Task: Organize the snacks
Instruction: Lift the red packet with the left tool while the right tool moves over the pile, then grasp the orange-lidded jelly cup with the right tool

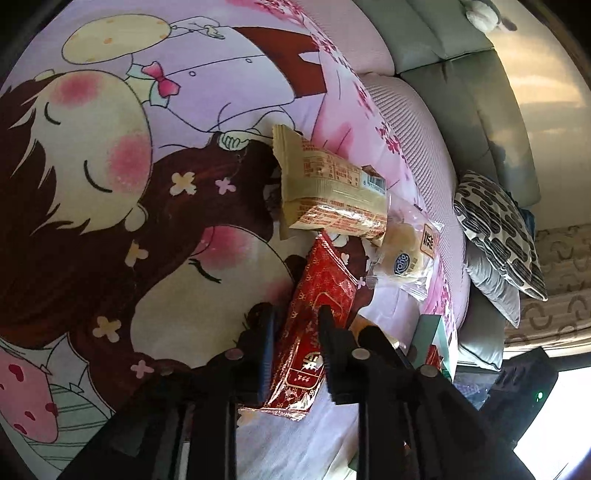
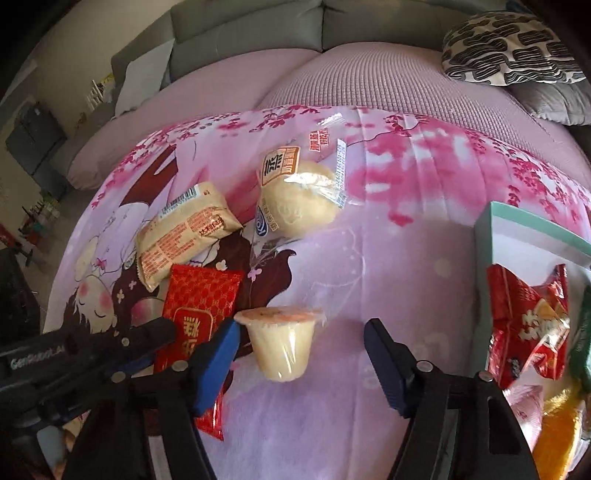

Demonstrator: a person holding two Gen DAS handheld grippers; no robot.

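A red snack packet (image 1: 314, 328) lies on the cartoon-print sheet and sits between the fingers of my left gripper (image 1: 295, 328), which look closed on it; it also shows in the right wrist view (image 2: 195, 306). A beige packet (image 1: 328, 188) (image 2: 184, 232) and a clear-wrapped bun (image 1: 404, 258) (image 2: 299, 203) lie beyond. My right gripper (image 2: 301, 339) is open around a small jelly cup (image 2: 282, 343), its fingers apart from the cup's sides. My left gripper (image 2: 177, 336) shows at the left of the right wrist view.
A mint-edged box (image 2: 532, 236) at the right holds red (image 2: 524, 325) and orange (image 2: 561, 432) packets; it also shows in the left wrist view (image 1: 439, 332). A patterned cushion (image 2: 509, 48) (image 1: 498, 229) and a grey sofa (image 2: 258, 29) lie behind the sheet.
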